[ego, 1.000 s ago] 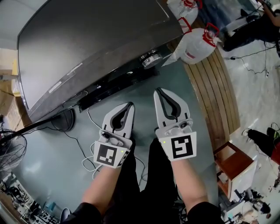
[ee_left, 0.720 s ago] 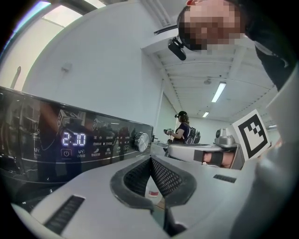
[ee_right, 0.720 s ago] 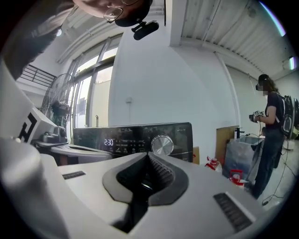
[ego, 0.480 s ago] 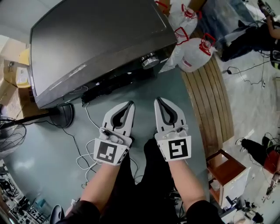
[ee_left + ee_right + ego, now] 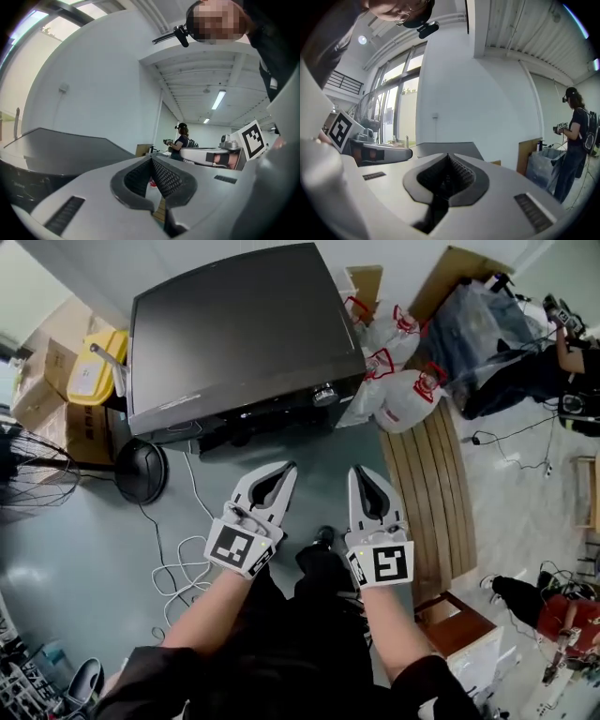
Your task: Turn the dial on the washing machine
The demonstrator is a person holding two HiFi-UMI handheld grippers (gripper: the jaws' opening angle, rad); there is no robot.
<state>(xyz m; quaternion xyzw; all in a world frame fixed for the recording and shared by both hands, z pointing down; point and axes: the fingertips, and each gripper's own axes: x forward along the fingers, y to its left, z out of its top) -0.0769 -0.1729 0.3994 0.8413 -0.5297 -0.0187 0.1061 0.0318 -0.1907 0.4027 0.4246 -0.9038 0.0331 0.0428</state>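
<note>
Dial [image 5: 324,395] sits at the right end of the dark front panel of the washing machine [image 5: 234,324], on the side that faces us, and nothing is touching it. We cannot read its setting from the head view, where it is too small.

We hold both grippers side by side on the near side of the machine, above the grey floor [image 5: 84,549] and well apart from the dial. The left gripper [image 5: 286,468] has its fingers [image 5: 93,197] closed tip to tip with nothing between them, as the left gripper view shows. The right gripper [image 5: 361,472] is the same: its fingers [image 5: 501,197] meet at the tips and hold nothing. Both point across the flat grey lid toward the far wall.

White bags [image 5: 412,395] lie just to the right of the machine, close to the dial's corner.

As we judge it, the whole task is left. One gripper must reach the dial, open its fingers around the dial's rim, close on it, and turn. The right gripper looks the nearer of the two to that corner.
</note>
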